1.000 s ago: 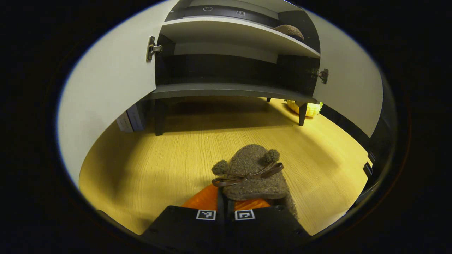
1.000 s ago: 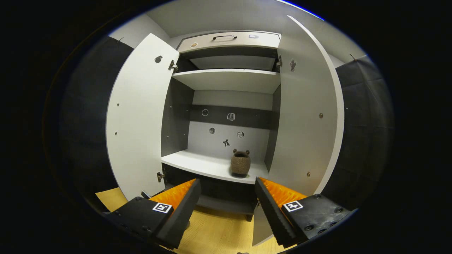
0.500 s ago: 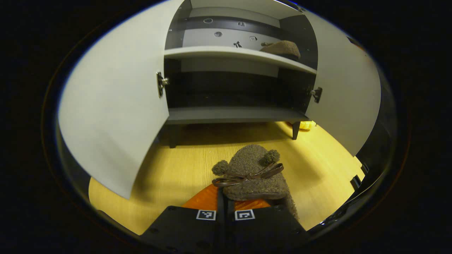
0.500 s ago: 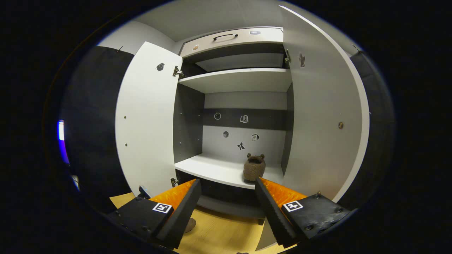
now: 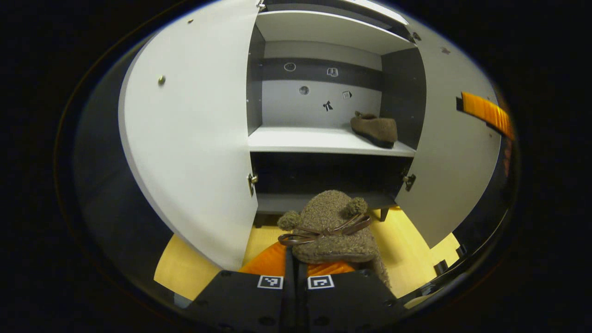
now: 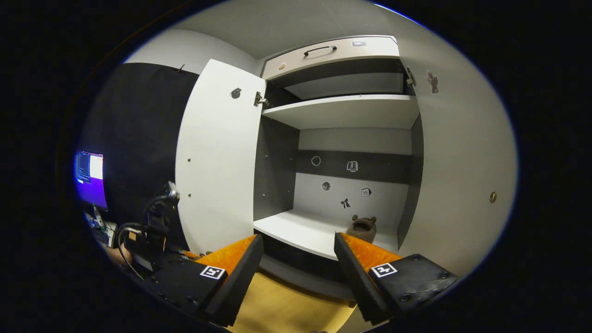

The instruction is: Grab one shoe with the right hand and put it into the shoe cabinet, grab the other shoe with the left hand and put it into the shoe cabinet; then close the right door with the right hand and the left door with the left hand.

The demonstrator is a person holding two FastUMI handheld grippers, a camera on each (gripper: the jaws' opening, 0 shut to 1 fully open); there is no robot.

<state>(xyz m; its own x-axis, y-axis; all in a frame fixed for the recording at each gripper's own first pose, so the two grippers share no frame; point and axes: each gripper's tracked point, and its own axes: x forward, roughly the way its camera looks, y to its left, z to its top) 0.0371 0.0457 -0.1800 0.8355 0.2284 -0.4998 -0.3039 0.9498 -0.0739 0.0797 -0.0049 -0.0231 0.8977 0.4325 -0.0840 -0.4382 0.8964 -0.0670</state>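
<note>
Holding second shoe (image 5: 330, 226) before open shoe cabinet (image 5: 323, 138).
My left tongs (image 5: 296, 259) grip it; right tongs (image 6: 298, 263) gape empty.

A brown fuzzy slipper with a bow (image 5: 330, 229) sits pinched between the left gripper (image 5: 296, 266) fingers. Ahead, above it, the shoe cabinet (image 5: 323, 138) stands with both doors open, its twin slipper (image 5: 374, 129) flat on the shelf's right end.

Recording booth: black cloth wall (image 6: 134, 134), shoe cabinet (image 6: 351, 111).
</note>
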